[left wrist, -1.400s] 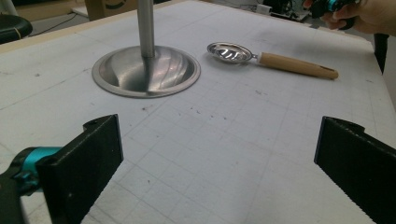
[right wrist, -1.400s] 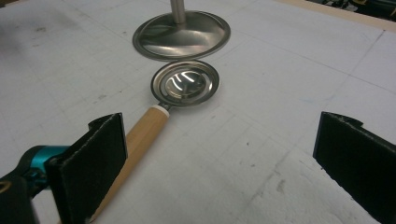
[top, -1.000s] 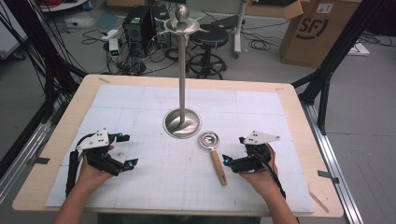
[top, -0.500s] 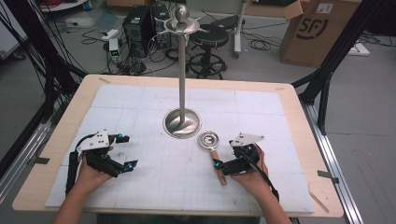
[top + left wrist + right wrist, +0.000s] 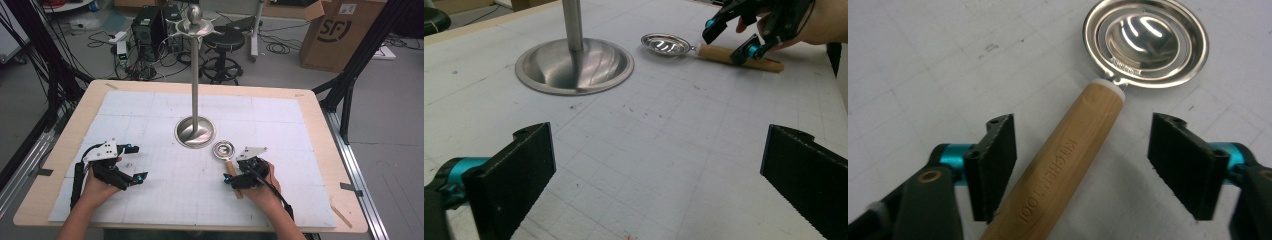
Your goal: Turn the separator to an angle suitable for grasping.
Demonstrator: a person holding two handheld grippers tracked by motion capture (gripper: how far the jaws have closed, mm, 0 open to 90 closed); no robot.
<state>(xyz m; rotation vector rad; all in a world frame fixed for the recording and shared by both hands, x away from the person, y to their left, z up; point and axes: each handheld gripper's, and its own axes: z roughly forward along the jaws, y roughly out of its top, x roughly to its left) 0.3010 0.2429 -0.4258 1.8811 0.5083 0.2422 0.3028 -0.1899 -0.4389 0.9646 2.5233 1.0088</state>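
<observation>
A tall metal stand [image 5: 194,131] rises from its round dished base near the middle of the counter [image 5: 310,115] in the high view, its post ending in a ball and a ring of small arms at the top of the frame. Just to the lower right of the base lies a small strainer [image 5: 223,150] with a shiny round metal bowl and a wooden handle [image 5: 233,172] that runs toward the bottom of the frame.

The right gripper [image 5: 235,176] sits low over that handle at lower centre-right, held by the right hand [image 5: 262,187]. In the right gripper view its fingers [image 5: 995,165] stand apart on either side of the handle [image 5: 1068,165], which runs up between them toward the bowl [image 5: 1145,42] at the upper right; the left finger is just beside the wood, the right one clearly off it. The handle carries stamped lettering.

The left gripper [image 5: 134,164] rests at the lower left of the high view in the left hand [image 5: 97,182], well apart from the stand and strainer. In the left gripper view its fingers [image 5: 514,175] are spread wide over bare counter, with the stand's base [image 5: 574,65] at upper left and the strainer [image 5: 669,44] and the right gripper [image 5: 729,37] at upper right.
</observation>
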